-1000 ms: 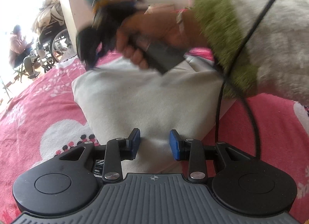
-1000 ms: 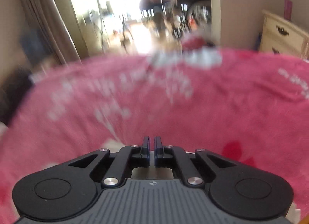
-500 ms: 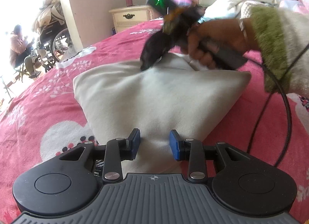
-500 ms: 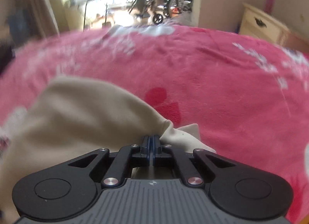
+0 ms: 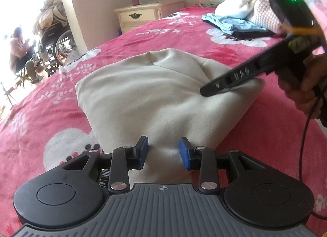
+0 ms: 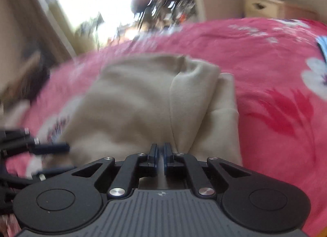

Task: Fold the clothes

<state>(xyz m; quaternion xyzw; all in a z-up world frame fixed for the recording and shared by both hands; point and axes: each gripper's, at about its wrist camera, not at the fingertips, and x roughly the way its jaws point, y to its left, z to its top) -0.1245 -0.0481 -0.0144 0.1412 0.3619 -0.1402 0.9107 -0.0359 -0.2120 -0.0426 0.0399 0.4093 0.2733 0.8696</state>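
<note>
The near edge of the cream garment point(image 5: 155, 98) slips out of sight under the left claw point(image 5: 163, 153), so I cannot tell how it lies there. The right claw point(image 6: 160, 156) has only a thin crack between its pads, and whether cloth is caught in it is too hard to see. The right wrist view is smeared, and the hand point(image 5: 304, 85) is cut off by the edge.
</note>
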